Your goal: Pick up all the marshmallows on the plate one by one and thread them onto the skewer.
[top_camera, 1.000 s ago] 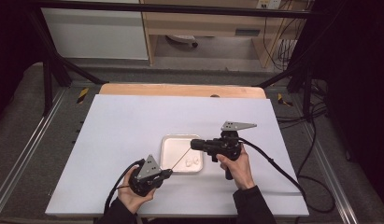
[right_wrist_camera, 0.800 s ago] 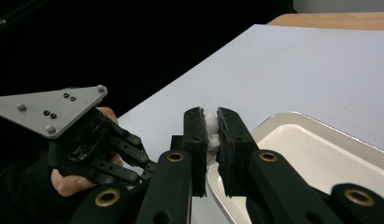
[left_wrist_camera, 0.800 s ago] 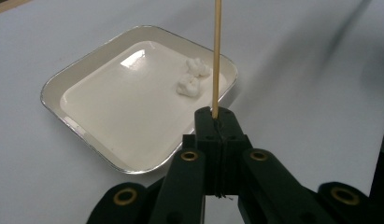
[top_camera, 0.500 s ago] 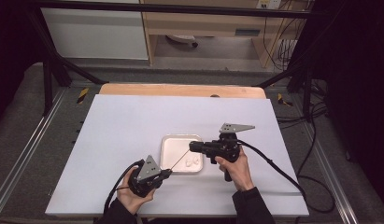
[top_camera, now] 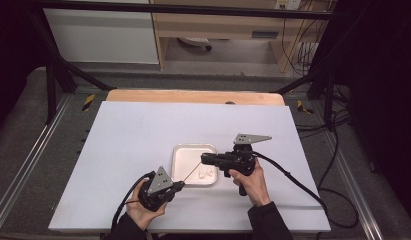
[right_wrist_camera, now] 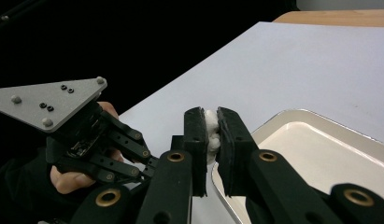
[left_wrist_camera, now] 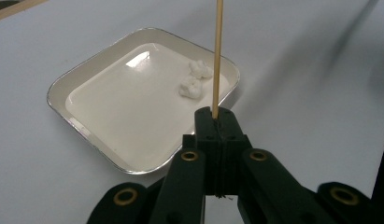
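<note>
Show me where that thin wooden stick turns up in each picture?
High view: wooden stick slants over the tray, from the left hand-held gripper.
Left gripper view: stick rises from shut jaws, centre.
Right gripper view: I can't make it out.
Shared landmark: the white tray.

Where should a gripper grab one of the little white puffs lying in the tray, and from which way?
Probably around its middle, coming straight down from above. The two puffs are small, soft lumps lying flat in the shallow tray, close to one raised edge, so a sideways approach would likely bump the rim. Squeeze gently, since they look squashy, like the puff the right gripper pinches.
</note>
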Demonstrator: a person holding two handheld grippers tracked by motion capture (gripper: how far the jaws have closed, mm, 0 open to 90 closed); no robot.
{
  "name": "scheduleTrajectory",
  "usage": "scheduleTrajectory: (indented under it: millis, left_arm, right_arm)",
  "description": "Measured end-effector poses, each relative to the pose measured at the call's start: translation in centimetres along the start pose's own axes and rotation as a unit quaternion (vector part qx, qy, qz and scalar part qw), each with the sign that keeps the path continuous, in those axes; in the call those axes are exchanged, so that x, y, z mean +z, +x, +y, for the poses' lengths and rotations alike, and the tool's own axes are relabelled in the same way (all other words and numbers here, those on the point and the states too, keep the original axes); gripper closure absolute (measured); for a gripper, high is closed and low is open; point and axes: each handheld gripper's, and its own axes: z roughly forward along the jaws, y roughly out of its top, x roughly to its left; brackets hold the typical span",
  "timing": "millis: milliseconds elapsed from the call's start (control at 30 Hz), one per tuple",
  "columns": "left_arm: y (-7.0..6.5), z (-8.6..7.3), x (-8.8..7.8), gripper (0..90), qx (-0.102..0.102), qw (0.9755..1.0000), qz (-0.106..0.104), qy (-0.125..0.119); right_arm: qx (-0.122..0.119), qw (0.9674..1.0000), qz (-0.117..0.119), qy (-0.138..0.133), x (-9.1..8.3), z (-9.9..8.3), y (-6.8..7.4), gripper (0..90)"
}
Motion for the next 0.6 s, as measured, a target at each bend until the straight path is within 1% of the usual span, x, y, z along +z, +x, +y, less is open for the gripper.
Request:
scheduleTrajectory:
  millis: [233, 600]
  left_arm:
    - [-0.12, 0.07, 0.17, 89.5, -0.001, 1.0, -0.005, -0.002]
    - [-0.18, 0.15, 0.34, 89.5, -0.009, 0.9999, -0.01, -0.003]
  right_arm:
    - [-0.004, 1.0, 0.0, 0.001, -0.01, -0.14, 0.21, 83.0]
    - [-0.007, 1.0, 0.005, 0.002, 0.03, -0.33, 0.45, 83.1]
